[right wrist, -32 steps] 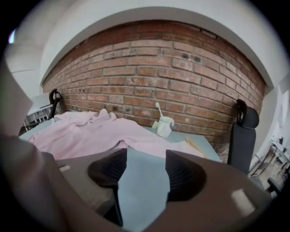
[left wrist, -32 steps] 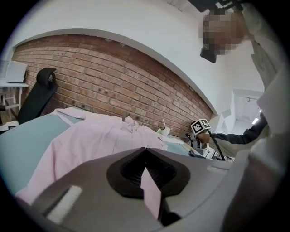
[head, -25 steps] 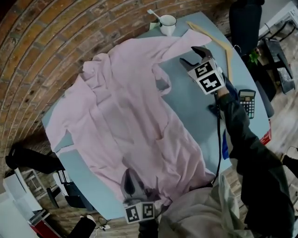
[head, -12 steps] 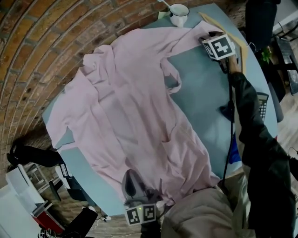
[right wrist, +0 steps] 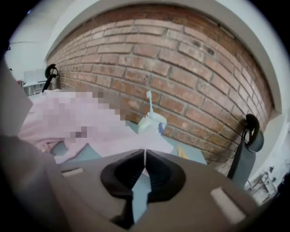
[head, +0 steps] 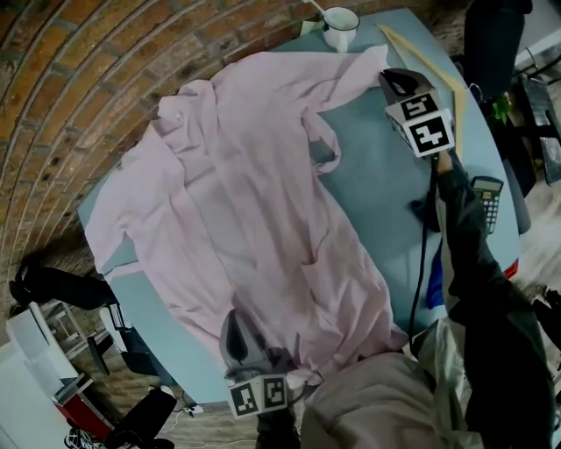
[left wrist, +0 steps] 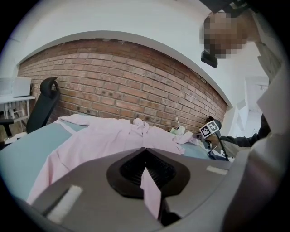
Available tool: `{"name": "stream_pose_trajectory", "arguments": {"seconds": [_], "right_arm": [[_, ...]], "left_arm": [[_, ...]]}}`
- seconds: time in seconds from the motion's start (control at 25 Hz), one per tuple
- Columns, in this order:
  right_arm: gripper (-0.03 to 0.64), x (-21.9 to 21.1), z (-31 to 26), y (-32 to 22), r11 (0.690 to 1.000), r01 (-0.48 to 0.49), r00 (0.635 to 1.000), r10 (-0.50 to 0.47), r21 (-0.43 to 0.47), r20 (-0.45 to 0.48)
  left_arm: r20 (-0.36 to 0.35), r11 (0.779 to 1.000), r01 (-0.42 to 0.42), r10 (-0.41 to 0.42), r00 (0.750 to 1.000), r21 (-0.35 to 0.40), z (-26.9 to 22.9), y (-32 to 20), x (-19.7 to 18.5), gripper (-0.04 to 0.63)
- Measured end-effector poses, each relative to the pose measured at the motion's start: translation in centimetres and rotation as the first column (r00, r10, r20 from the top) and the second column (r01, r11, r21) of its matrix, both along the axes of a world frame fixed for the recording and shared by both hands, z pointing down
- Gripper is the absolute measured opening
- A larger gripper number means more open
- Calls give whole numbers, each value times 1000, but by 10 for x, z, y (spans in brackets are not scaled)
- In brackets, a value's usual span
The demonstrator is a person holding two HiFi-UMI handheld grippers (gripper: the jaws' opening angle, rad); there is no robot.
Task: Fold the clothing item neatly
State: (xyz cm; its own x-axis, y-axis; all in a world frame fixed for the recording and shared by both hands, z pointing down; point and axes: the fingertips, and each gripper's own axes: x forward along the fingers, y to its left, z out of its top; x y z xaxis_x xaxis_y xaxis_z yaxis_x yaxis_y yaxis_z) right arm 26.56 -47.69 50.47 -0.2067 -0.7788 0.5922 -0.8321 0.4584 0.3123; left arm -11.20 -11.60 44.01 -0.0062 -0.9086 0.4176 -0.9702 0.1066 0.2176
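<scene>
- Has pink shirt (head: 254, 219) spread open on blue table (head: 377, 193), collar at far left, hem at near edge. No fold visible yet.
- Pinches near hem w/ L gripper (head: 232, 320), pressed together on a flap of pink cloth (left wrist: 152, 190).
- Holds R gripper (head: 390, 79) at end of far sleeve (head: 342, 79), near white mug (head: 340, 26). Jaws just been closing, now together at tips w/ thin pale cuff edge between, so prob. gripping sleeve, though only by a small bite.
- Judged as very beginning: two holds taken, nothing folded.
- Left to do, approx.: bring sleeve in over body, same for other sleeve, fold sides in, then fold hem up to collar.
- Needs some care w/ wooden hanger (head: 429, 61) and mug just beside the sleeve end.
</scene>
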Motion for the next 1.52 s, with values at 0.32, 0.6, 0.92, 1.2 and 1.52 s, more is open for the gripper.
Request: {"name": "stream_pose_trajectory", "arguments": {"seconds": [0.32, 0.6, 0.92, 1.2, 1.52], "right_arm": [[14, -135, -144, 142, 877, 391, 920, -365, 281, -141], [17, -315, -123, 311, 371, 916, 363, -597, 155, -716], [74, -319, -65, 373, 471, 879, 414, -681, 71, -605], [43, -316, -33, 348, 756, 653, 730, -639, -27, -243], [32, -340, -43, 379, 731, 650, 758, -641, -207, 121]], "left_arm": [[43, 992, -110, 107, 993, 59, -30, -32, 15, 8], [-60, 994, -96, 100, 993, 59, -40, 7, -32, 8], [-75, 998, -53, 56, 996, 41, -38, 52, -124, 14], [-61, 997, -76, 75, 995, -18, -13, 63, -165, 45], [-25, 1000, -19, 18, 1000, -16, -23, 40, -255, 203]]}}
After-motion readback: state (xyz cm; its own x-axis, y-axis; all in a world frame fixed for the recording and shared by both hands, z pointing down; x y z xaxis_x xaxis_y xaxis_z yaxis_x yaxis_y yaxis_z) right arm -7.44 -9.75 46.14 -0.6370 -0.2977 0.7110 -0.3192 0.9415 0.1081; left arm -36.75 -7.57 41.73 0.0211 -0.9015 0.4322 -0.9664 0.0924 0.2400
